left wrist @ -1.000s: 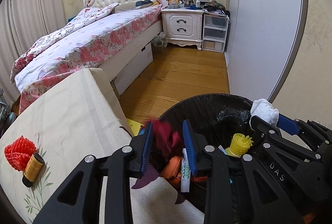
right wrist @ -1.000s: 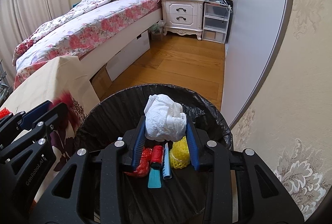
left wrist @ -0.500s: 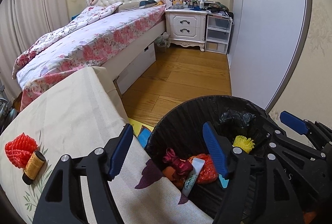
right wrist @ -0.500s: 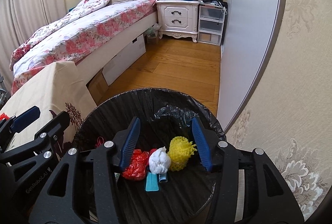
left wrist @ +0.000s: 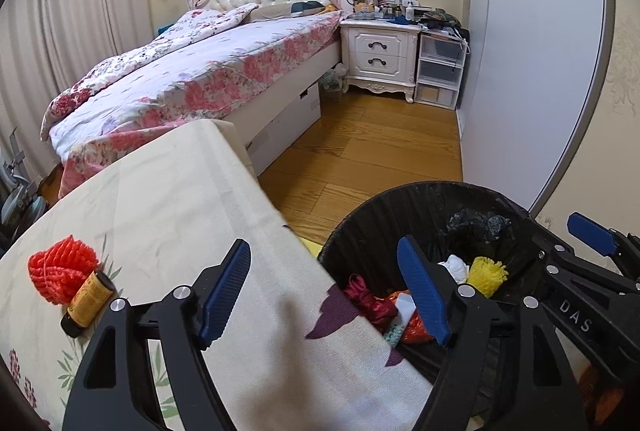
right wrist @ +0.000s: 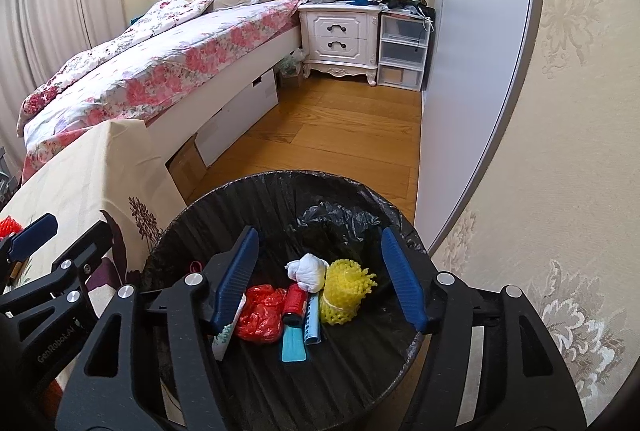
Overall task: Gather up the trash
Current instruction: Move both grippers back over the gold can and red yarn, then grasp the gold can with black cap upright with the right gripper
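The black-lined trash bin point(right wrist: 280, 187) stands beside the cloth-covered table point(left wrist: 160, 211). My right gripper point(right wrist: 320, 243) hangs over the bin, its jaws opening with nothing pressed between them. Below it lie a crumpled white tissue point(right wrist: 308, 271), a yellow foam net point(right wrist: 344, 291), a red plastic bag point(right wrist: 260, 315) and a small red bottle point(right wrist: 295, 301). My left gripper point(left wrist: 323, 251) straddles the table edge and the bin rim point(left wrist: 360, 227), jaws opening and empty. A dark red ribbon point(left wrist: 368, 299) rests in the bin. A red foam net point(left wrist: 60, 271) and a yellow-labelled roll point(left wrist: 86, 301) sit on the table.
A bed with a floral cover point(left wrist: 192, 79) runs along the left. A white nightstand point(left wrist: 380, 55) and plastic drawers point(left wrist: 438, 75) stand at the far wall. A grey wardrobe door point(right wrist: 480, 71) and a papered wall flank the bin on the right. Wooden floor point(right wrist: 340, 135) lies between.
The left gripper let go of the dark red ribbon and the right let go of the white tissue. Both items dropped into the bin, and both jaws spread wider.
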Tool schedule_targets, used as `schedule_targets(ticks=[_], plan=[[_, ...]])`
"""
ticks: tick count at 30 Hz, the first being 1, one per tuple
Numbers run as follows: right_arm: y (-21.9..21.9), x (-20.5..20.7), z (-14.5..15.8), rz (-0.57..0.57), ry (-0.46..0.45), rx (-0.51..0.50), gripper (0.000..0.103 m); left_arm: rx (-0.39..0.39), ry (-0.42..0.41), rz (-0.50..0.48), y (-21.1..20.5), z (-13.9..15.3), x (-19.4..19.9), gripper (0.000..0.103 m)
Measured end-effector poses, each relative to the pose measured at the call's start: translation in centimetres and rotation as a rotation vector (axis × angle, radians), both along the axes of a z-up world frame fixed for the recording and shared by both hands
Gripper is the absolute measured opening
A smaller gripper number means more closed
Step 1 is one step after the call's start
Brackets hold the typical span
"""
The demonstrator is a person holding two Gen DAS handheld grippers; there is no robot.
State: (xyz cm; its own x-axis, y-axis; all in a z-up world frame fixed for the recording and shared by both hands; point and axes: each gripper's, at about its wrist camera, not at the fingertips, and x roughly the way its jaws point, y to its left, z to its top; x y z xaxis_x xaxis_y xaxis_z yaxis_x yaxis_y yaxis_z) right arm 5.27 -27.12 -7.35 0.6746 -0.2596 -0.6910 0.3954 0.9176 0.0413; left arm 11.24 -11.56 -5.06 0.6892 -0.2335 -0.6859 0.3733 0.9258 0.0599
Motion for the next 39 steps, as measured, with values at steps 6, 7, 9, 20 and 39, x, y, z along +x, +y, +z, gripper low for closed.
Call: schedule_targets(ticks=[6,7,9,20,39], plan=[[1.4,-0.4,0.4,0.021,-0.001,-0.003,0.066,-0.017,0.001,0.034,1.9,0.5,-0.7,0.074],[1.7,-0.5,0.5,0.027,-0.002,-0.004,0.066,-0.020,0.000,0.038,2.2,0.7,-0.9,0.074],[2.4,-0.4,0.6,0.039,-0.003,-0.005,0.066,-0.024,-0.004,0.048,3.0,0.9,-1.3,0.074],[7.9,0.1,1.4,0.160,-0.007,-0.005,0.066,-0.041,-0.005,0.154,9.3,1.5,-3.2,0.074],[22.9,2.8,1.6,0.464,0.025,-0.021,0.066,-0.035,0.028,0.466,24.5,-0.1,-4.7,0.074]])
